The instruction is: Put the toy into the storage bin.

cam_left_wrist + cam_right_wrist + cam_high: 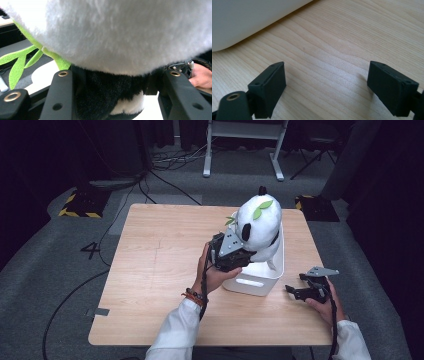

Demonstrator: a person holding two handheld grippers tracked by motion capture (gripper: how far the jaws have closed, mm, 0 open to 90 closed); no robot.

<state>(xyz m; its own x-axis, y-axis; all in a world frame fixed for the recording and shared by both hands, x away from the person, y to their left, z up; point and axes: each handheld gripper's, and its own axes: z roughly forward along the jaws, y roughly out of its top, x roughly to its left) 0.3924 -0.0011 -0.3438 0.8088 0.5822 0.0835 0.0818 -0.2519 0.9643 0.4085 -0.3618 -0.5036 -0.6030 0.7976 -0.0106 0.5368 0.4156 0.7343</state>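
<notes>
A white and black plush panda (pixel 260 222) with green felt leaves (pixel 17 62) stands upright in a white plastic bin (pixel 252 284) on the wooden table (pixel 160 270). My left gripper (pixel 245 254) reaches in from the left and is shut on the panda's black lower part (pixel 107 97), one jaw on each side of the fur. The white head (pixel 125 37) looms above the jaws. To the right of the bin, my right gripper (pixel 295 290) rests low over the table. It stands open (pixel 327 75) with only bare wood between its jaws.
The bin's white wall (pixel 242 20) lies just beyond the right gripper. The person's right hand (pixel 202 76) is seen past the panda. A white desk frame (pixel 245 145), cables and yellow-black marked bases (pixel 80 202) stand on the grey floor behind the table.
</notes>
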